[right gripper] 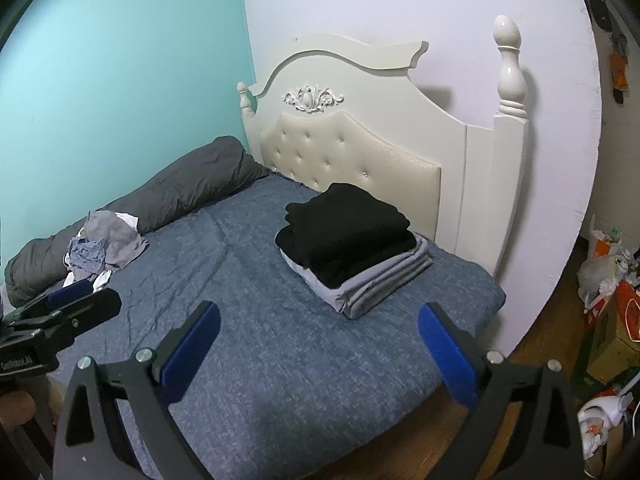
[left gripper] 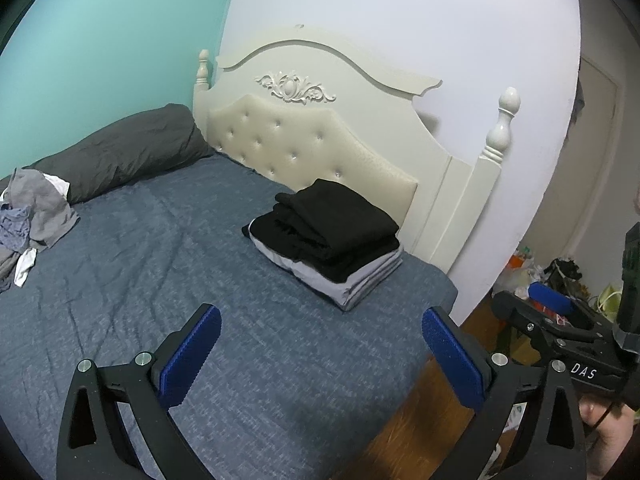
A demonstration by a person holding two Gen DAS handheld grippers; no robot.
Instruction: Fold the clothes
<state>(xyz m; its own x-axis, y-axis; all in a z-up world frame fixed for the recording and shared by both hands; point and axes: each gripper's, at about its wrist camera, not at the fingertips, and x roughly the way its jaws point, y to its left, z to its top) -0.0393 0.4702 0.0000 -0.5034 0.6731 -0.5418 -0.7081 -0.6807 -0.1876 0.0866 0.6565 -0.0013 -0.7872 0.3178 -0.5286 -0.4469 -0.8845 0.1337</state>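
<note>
Both claws released, nothing between pads: left claw (left gripper: 322,344), right claw (right gripper: 319,340) | folded stack (left gripper: 326,236) near headboard | unfolded pile (left gripper: 30,216) far side of bed (left gripper: 160,280) | next: reach across, pinch one garment's edge only, drag clear before spreading flat

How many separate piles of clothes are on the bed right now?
2. A folded stack, black items on grey ones, sits near the headboard. A loose, unfolded heap lies against the grey bedding roll by the teal wall. Single items within each pile may be hidden.
</note>
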